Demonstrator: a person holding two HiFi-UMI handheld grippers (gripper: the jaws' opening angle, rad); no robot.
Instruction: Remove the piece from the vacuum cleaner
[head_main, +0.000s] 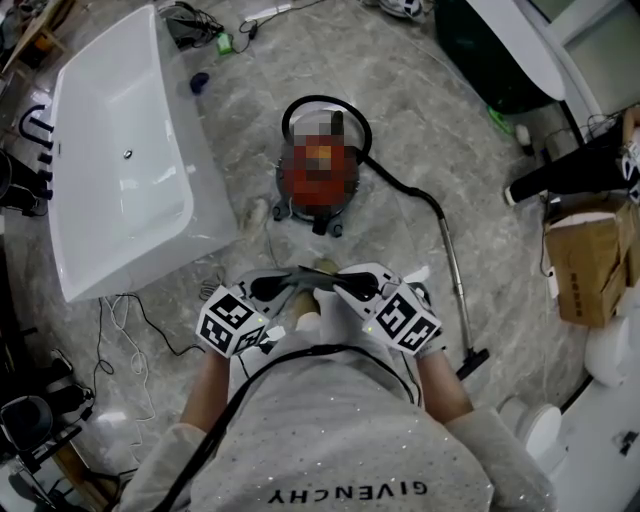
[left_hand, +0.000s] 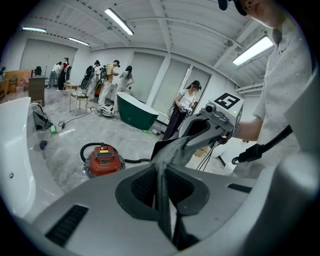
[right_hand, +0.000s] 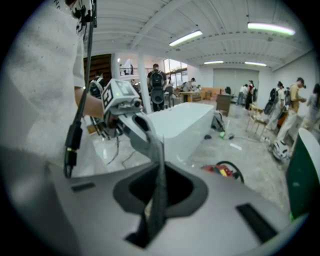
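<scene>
close before the chest, the left gripper (head_main: 278, 289) and right gripper (head_main: 346, 285) both clench the grey piece (head_main: 305, 282), well apart from the vacuum (head_main: 318, 176) on the floor (head_main: 420, 110); removal looks done, next needs a calm set-down

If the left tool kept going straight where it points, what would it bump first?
Most likely the right tool, facing it just beyond the grey piece that both grip. The red vacuum cleaner sits off to one side, farther away; depth is hard to judge.
</scene>
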